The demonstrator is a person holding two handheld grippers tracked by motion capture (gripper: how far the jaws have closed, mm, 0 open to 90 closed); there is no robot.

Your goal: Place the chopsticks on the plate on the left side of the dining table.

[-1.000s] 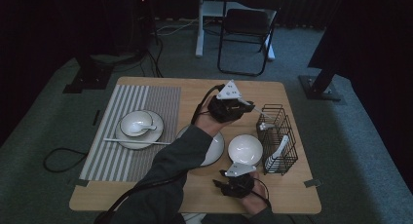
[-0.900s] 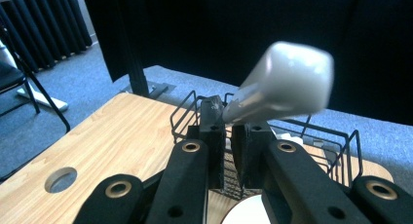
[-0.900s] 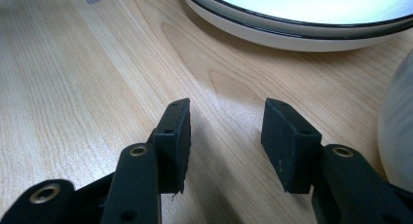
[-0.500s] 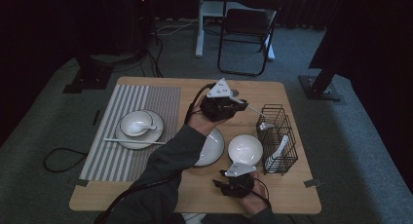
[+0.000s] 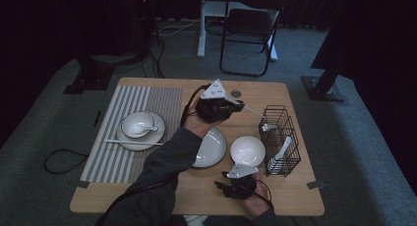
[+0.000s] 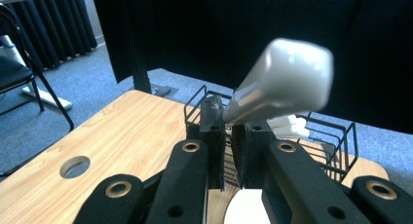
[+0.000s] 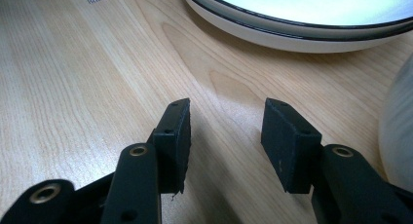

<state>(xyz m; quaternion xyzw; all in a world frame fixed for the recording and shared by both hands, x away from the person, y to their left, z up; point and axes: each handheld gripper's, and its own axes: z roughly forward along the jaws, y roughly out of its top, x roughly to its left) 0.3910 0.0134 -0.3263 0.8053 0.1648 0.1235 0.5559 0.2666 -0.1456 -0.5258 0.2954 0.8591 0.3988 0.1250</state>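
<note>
Spoon point(image 6: 280, 83): clamped in left gripper point(image 5: 227, 108), lifted above table between plate point(image 5: 209, 147) and wire basket point(image 5: 281, 137); placement pending. Right gripper point(image 7: 224, 131): jaws apart, empty, resting near bowl point(image 5: 248, 151).

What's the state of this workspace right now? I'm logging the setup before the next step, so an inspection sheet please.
Surface: wooden table, with a striped placemat on its left part.
Job's things: white spoon clamped in the left gripper; wire basket holding a second spoon.
Clutter: large plate and bowl mid-table; small bowl on a plate on the placemat.
Grippers: left gripper shut on the white spoon; right gripper open, low over bare wood.
Cables: black cable on the floor left of the table.
Surroundings: folding chair, grey carpet, dark room.
</note>
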